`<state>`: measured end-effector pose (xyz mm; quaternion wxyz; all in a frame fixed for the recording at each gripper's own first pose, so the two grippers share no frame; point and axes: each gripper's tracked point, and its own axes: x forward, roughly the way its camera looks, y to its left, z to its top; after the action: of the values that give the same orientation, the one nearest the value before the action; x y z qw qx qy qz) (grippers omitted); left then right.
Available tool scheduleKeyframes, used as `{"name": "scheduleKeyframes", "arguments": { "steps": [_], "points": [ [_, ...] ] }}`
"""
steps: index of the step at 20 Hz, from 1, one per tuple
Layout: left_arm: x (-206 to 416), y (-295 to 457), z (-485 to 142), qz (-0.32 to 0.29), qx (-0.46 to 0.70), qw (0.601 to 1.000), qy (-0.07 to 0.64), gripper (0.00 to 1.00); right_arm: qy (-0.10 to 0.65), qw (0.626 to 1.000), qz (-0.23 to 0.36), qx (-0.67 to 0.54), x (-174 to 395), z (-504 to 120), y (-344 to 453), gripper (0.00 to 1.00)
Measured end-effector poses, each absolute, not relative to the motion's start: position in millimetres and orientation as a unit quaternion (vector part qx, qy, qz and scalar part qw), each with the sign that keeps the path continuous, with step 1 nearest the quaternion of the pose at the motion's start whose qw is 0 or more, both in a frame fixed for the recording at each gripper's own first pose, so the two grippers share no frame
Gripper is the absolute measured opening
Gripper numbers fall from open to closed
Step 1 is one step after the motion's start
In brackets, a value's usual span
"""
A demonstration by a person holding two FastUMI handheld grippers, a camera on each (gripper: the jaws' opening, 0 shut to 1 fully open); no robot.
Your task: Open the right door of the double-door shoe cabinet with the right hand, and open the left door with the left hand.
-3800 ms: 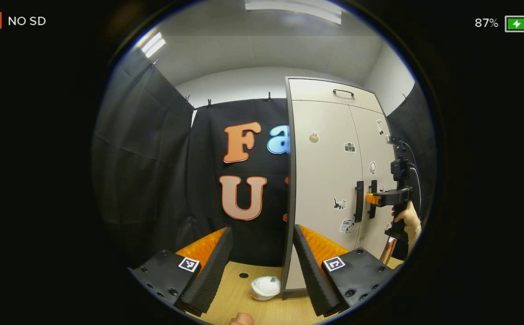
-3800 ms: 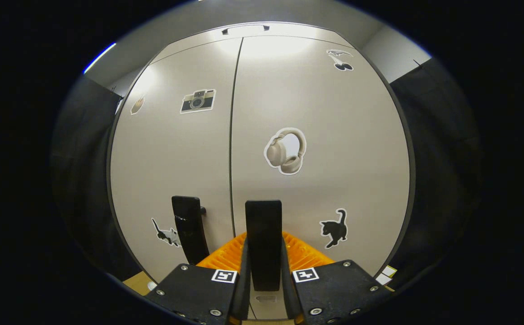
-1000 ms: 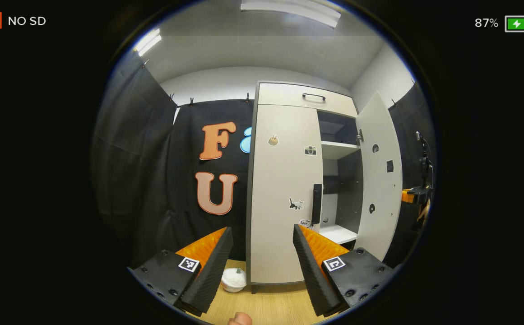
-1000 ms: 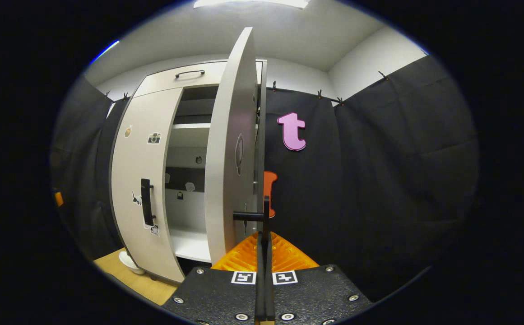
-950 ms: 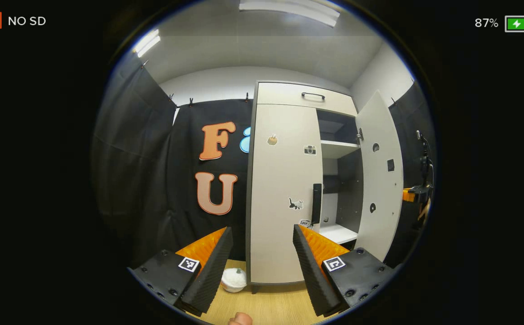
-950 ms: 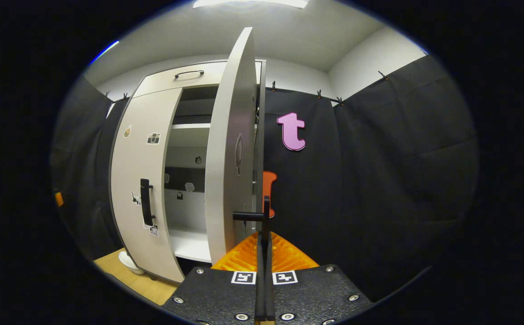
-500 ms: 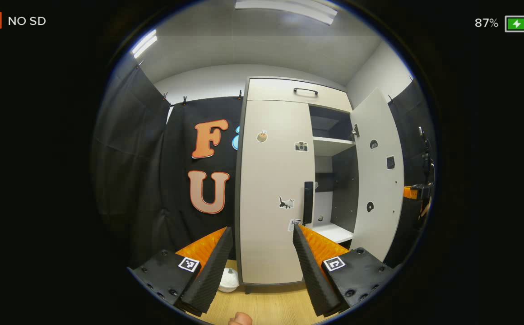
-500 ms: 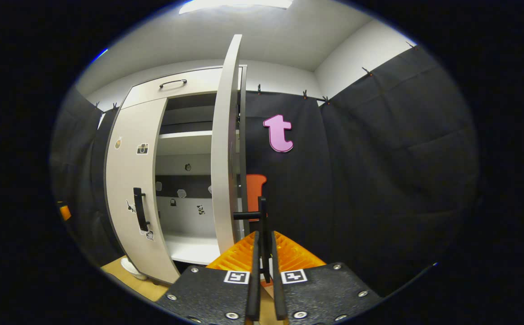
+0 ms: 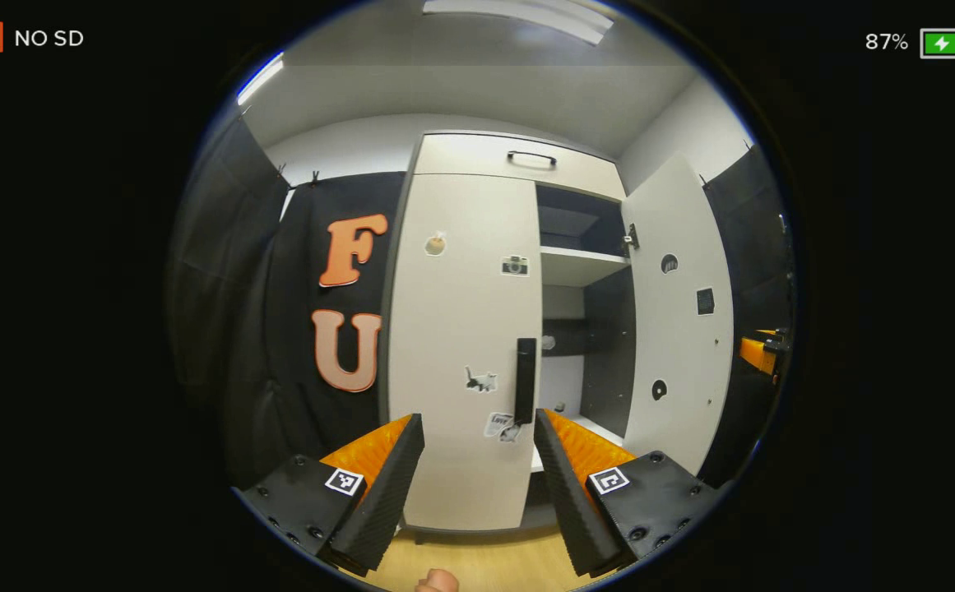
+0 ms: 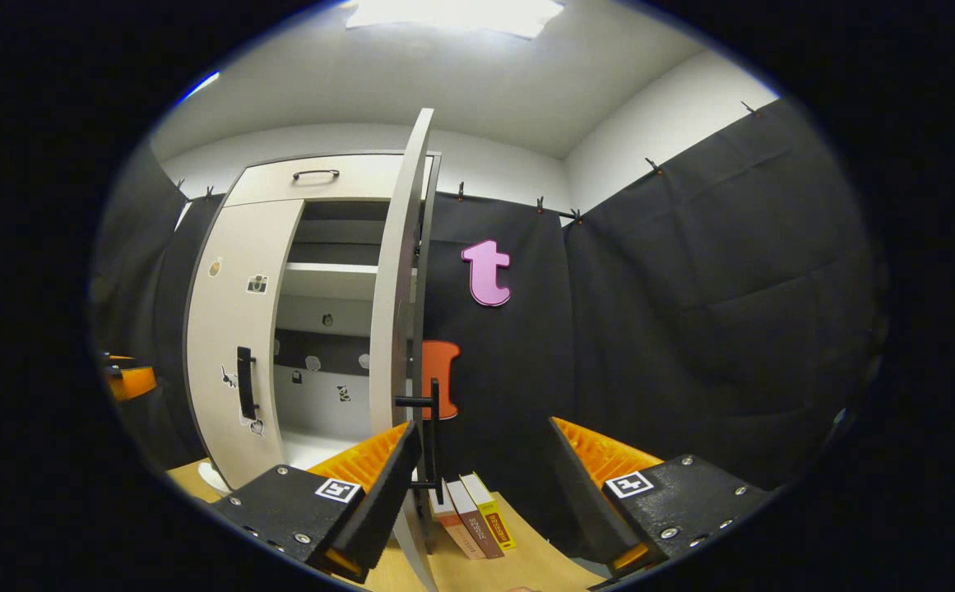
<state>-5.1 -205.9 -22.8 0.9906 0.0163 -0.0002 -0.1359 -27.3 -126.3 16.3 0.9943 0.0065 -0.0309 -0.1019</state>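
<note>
Right gripper fingers wide apart, holding nothing; the right door's handle sits just past the left finger, apart from it. 0.5 s ago those fingers were nearly together around that handle, so it has let go. Right door stands swung out, edge-on in the right gripper view, shelves showing behind it; books lie on the floor by its lower corner. Left gripper fingers wide apart, holding nothing, pointed at the left door, which is shut; its handle at the door's right edge sits just above the right finger, contact unclear. Since the earlier frame the left gripper has come nearer, cabinet larger and more centred. The right gripper shows at the far right of the left gripper view, beyond the open right door.
</note>
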Motion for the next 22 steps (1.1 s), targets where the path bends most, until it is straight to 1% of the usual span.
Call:
{"name": "scheduleKeyframes", "arguments": {
  "steps": [4,7,10,11,12,16,22],
  "points": [
    [25.2,-238.1,-29.6,-0.144,0.014,0.989,0.005,0.81,-0.034,0.993,-0.111,0.025,-36.0,14.0,-140.3,0.93],
    [53.7,-255.8,-33.8,-0.14,0.023,0.99,0.006,0.81,-0.037,0.991,-0.128,0.03,-38.5,10.9,-157.4,0.93],
    [81.3,-275.0,-40.7,-0.146,0.025,0.989,0.005,0.82,-0.03,0.992,-0.106,0.053,-37.8,4.1,-152.4,0.93],
    [91.4,-278.5,-40.5,-0.142,0.027,0.989,-0.001,0.81,-0.028,0.993,-0.102,0.056,-37.3,1.4,-152.8,0.97],
    [102.5,-281.7,-41.3,-0.137,0.03,0.99,-0.005,0.82,-0.027,0.993,-0.105,0.055,-36.8,-0.4,-156.7,0.93],
    [137.7,-298.4,-57.3,-0.129,0.037,0.991,0.007,0.81,-0.038,0.99,-0.128,0.045,-37.2,0.4,-171.1,0.93],
    [178.7,-294.1,-76.7,-0.1,0.04,0.994,0.027,0.81,-0.046,0.991,-0.123,0.042,-37.6,-4.2,-169.1,0.93]
  ]
}}
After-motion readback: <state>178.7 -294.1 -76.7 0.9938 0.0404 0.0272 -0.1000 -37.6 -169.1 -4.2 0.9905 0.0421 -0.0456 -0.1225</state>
